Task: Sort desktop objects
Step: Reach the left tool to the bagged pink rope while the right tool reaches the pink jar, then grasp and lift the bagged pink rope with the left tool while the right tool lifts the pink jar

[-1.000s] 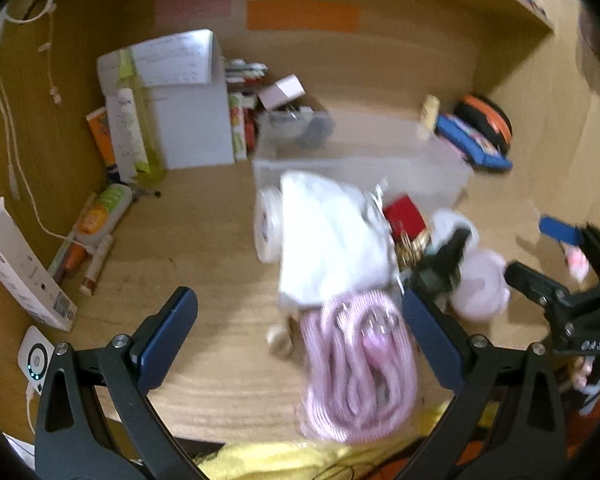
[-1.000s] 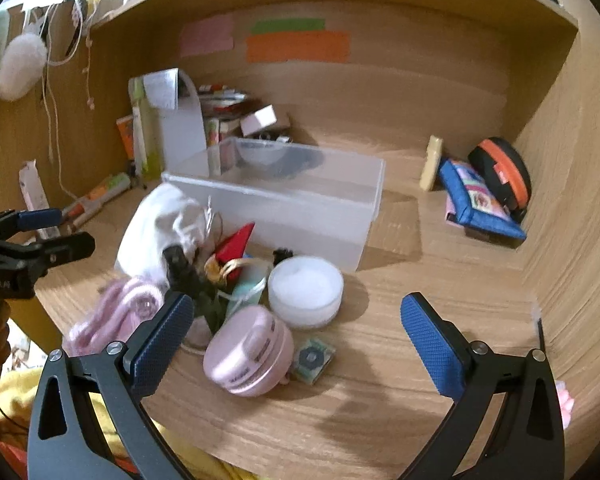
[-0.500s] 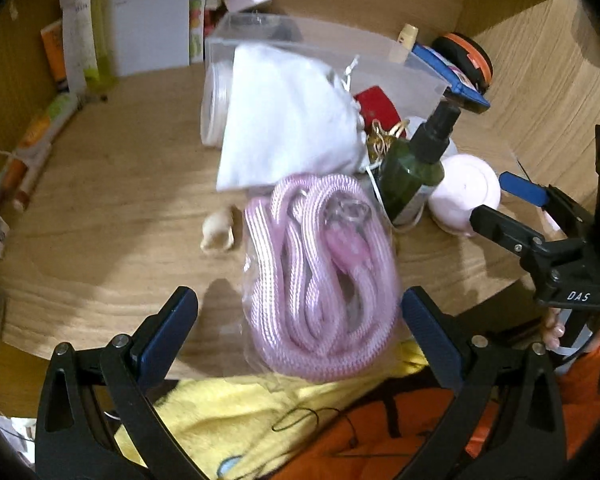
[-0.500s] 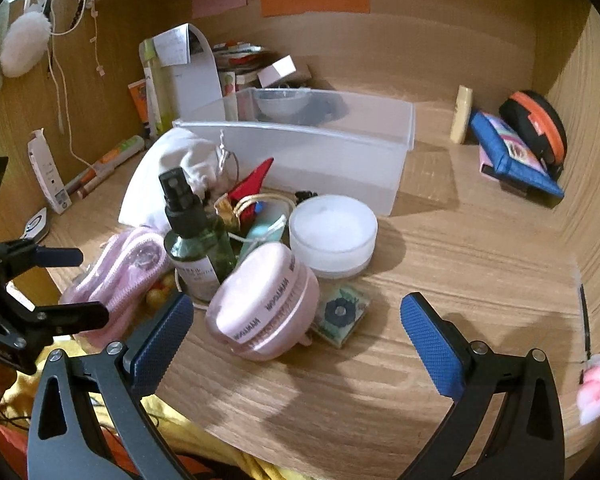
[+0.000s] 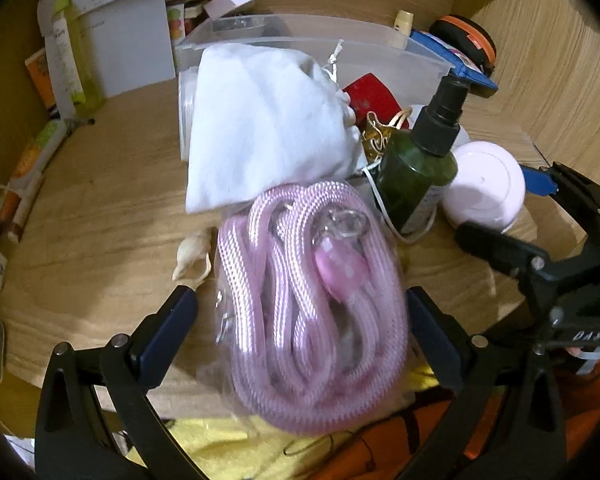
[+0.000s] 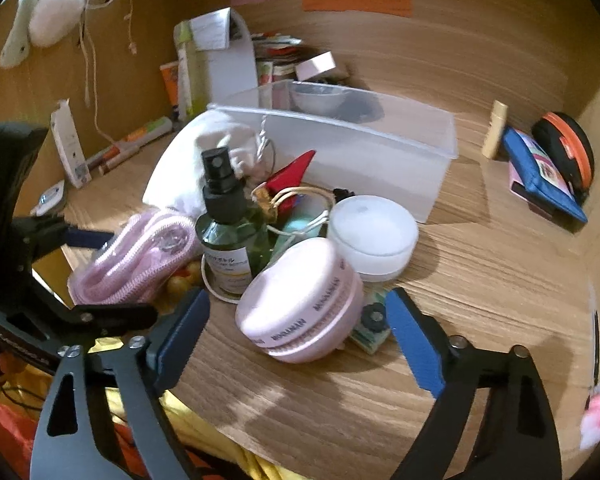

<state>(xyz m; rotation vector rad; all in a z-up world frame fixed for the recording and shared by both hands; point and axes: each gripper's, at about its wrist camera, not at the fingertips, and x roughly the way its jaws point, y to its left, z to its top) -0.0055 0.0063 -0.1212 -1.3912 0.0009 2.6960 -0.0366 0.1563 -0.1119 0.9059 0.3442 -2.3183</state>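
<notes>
A pink coiled rope in a clear bag (image 5: 316, 300) lies at the desk's front edge; my left gripper (image 5: 302, 332) is open with its jaws on either side of it, not closed. It also shows in the right wrist view (image 6: 140, 256). A round pink case (image 6: 300, 300) sits between the open jaws of my right gripper (image 6: 296, 336). Behind stand a green spray bottle (image 6: 230, 236), a white round jar (image 6: 372, 236), a white cloth pouch (image 5: 268, 124) and an empty clear plastic bin (image 6: 360, 148).
A red item (image 5: 370, 96) and gold clips lie by the bottle. A blue pouch (image 6: 540, 176) and an orange-black case (image 6: 568, 152) sit at the right wall. Boxes and tubes (image 5: 80, 52) line the back left. A small white figure (image 5: 192, 256) lies left of the rope.
Both grippers have moved forward and down: the left now straddles the pink rope, the right now straddles the round pink case. Both stay open.
</notes>
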